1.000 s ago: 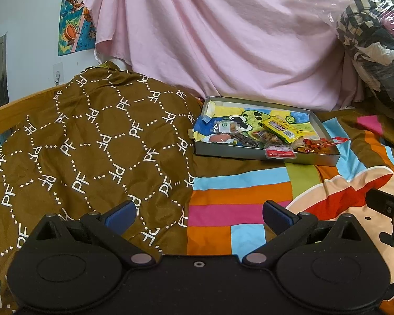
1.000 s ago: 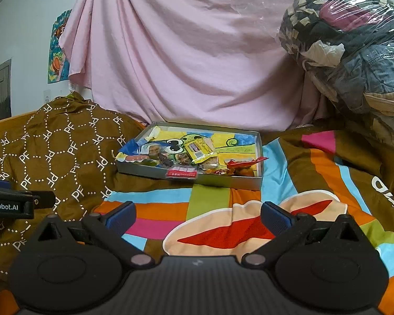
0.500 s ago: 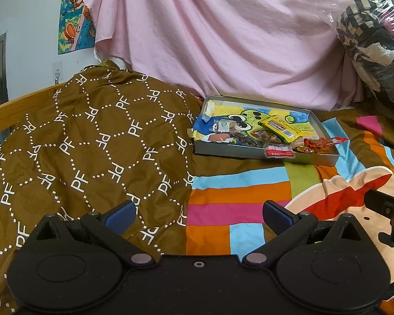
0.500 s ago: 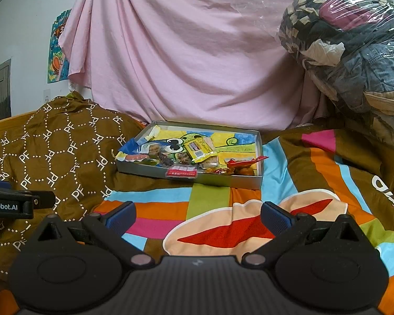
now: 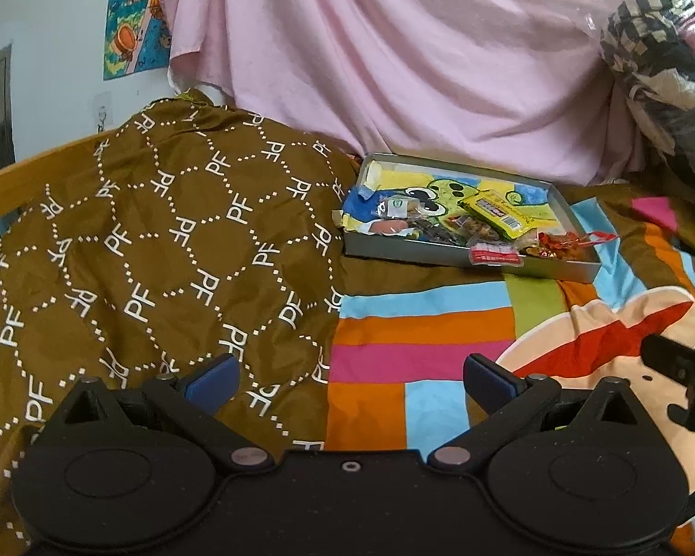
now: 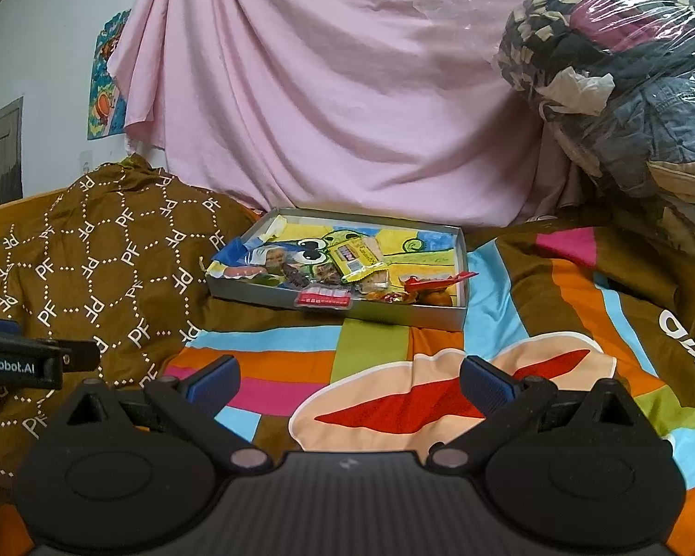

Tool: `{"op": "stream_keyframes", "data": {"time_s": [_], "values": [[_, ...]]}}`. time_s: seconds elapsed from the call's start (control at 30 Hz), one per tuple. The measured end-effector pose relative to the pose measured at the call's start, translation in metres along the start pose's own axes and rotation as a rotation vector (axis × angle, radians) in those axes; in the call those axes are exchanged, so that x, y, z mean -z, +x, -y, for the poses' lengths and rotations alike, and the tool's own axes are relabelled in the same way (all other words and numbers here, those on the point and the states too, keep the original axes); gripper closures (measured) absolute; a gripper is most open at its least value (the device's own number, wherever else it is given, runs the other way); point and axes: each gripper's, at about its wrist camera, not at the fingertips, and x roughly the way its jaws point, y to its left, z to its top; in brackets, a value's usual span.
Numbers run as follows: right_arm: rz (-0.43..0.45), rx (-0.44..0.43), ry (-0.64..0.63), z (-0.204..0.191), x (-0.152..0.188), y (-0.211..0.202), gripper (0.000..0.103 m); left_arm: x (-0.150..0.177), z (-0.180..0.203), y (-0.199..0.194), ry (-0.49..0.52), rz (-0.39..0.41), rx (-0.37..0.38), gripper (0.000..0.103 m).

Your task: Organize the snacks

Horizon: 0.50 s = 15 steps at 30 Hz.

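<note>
Left wrist view: the left gripper [image 5: 350, 377] hangs with jaws wide apart and empty over the striped bedspread [image 5: 421, 338]; well ahead, the metal tray [image 5: 407, 255] holds the snacks [image 5: 477, 227] (a jumble of wrappers).

Right wrist view: the right gripper [image 6: 350, 380] is likewise spread and empty, the tray [image 6: 417, 312] well beyond it.

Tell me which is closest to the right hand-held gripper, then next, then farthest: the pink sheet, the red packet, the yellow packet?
1. Red packet, hanging over the tray's front edge.
2. Yellow packet, lying in the tray's middle.
3. Pink sheet, draped behind the tray.
</note>
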Motion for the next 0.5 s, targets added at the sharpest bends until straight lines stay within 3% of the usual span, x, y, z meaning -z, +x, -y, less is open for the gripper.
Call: {"op": "stream_keyframes", "data": {"time_s": [0.5], "values": [[-0.011, -0.007, -0.021, -0.0035, -0.0007, 0.0013, 0.0, -0.0004, 0.0026, 0.001, 0.02, 0.001, -0.001, 0.001]]}}
